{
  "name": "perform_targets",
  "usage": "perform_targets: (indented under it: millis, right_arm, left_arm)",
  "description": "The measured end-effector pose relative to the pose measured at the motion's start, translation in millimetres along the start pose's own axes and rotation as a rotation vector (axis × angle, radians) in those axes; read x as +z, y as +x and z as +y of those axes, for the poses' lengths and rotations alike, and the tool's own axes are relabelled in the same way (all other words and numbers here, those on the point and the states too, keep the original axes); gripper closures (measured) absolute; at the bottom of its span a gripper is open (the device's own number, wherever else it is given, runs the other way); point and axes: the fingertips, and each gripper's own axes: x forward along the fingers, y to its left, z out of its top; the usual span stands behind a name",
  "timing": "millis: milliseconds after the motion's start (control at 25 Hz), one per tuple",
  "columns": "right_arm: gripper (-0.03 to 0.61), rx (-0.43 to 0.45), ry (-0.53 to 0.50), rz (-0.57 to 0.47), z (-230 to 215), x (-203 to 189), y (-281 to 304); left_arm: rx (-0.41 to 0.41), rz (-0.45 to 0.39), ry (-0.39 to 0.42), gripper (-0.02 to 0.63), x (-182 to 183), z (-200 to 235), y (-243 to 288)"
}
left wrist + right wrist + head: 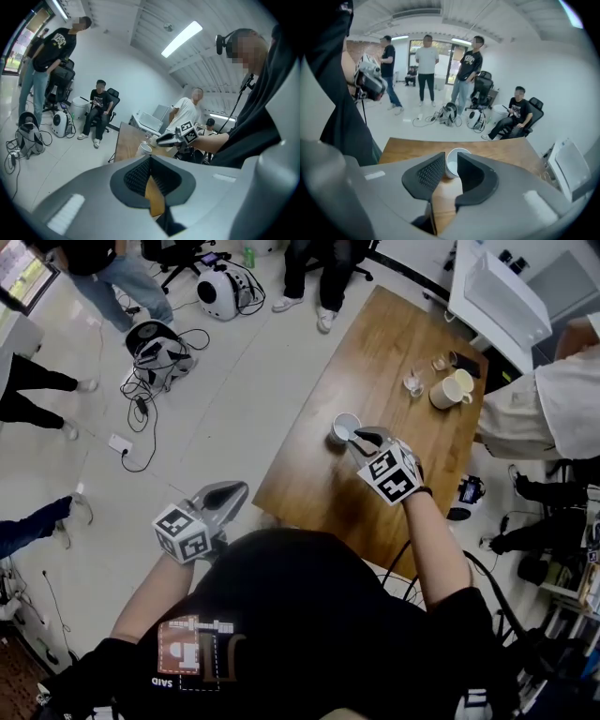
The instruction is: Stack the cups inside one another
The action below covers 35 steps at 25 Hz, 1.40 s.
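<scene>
Hovering just above the small white cup (345,427), the right claw (364,438) points steeply down, its jaws spread. In the right gripper view the cup's open rim shows in the gap beyond the tips, and neither pad presses on it. The cup stands upright on the brown wooden desk (319,493), a little in from the desk's left long edge in the head view.

The left claw (234,491) is held off the desk over the pale floor (216,381), just beside the desk's lower-left corner. Its jaws are pressed together at the tips with nothing between them.

Bare wood lies open around the cup and toward the lower part of the frame. A cream handled mug (452,390) and two small clear glasses (413,383) sit well apart from the cup at the upper right, near the desk's far end, beside a white box (497,296).

Each claw's cube (391,474) bears black-and-white square markers. White lettering on the person's black shirt (281,634) is too small to read reliably.
</scene>
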Motion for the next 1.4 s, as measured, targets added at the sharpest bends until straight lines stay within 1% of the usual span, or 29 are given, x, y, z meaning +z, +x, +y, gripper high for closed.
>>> perform_targets:
  millis: [40, 120, 200, 280, 360, 440, 520, 640, 800, 1000, 1080, 1160, 1280, 1400]
  right_arm:
    - [0.493, -0.019, 0.067, -0.065, -5, 2, -19]
    - [0.523, -0.037, 0.242, -0.210, -15, -1, -62]
    - [0.546, -0.046, 0.434, -0.352, -22, -18, -106]
    - [0.562, -0.075, 0.589, -0.460, -27, -46, -147]
    - [0.565, -0.109, 0.682, -0.528, -25, -74, -181]
    - [0.565, -0.128, 0.747, -0.571, -17, -100, -206]
    - [0.565, -0.144, 0.804, -0.608, -8, -121, -225]
    - [0.565, -0.155, 0.868, -0.663, 7, -144, -245]
    - [0.566, -0.104, 0.983, -0.748, 23, -163, -258]
    - [0.566, -0.045, 1.082, -0.786, 43, -178, -253]
    - [0.566, -0.029, 1.101, -0.804, 48, -180, -251]
    - [0.566, -0.018, 1.093, -0.813, 54, -180, -250]
    - [0.566, 0.001, 1.062, -0.795, 63, -175, -247]
    - [0.566, -0.002, 1.061, -0.770, 61, -173, -244]
  left_arm:
    - [-0.014, 0.002, 0.007, 0.612, 3, -4, 6]
    - [-0.046, 0.006, 0.020, 0.612, 8, -14, 20]
    - [-0.091, 0.013, 0.040, 0.612, 13, -29, 38]
    - [-0.143, 0.023, 0.064, 0.612, 16, -46, 59]
    - [-0.189, 0.035, 0.083, 0.612, 18, -65, 77]
    - [-0.226, 0.049, 0.100, 0.612, 17, -82, 93]
    - [-0.259, 0.062, 0.116, 0.612, 17, -97, 107]
    - [-0.299, 0.076, 0.140, 0.612, 17, -118, 124]
    - [-0.318, 0.083, 0.161, 0.612, 15, -138, 134]
    - [-0.322, 0.091, 0.164, 0.612, 12, -146, 136]
    - [-0.323, 0.096, 0.167, 0.612, 10, -149, 136]
    - [-0.324, 0.096, 0.170, 0.612, 10, -151, 135]
    - [-0.322, 0.092, 0.173, 0.612, 10, -150, 133]
    - [-0.322, 0.092, 0.173, 0.612, 9, -149, 133]
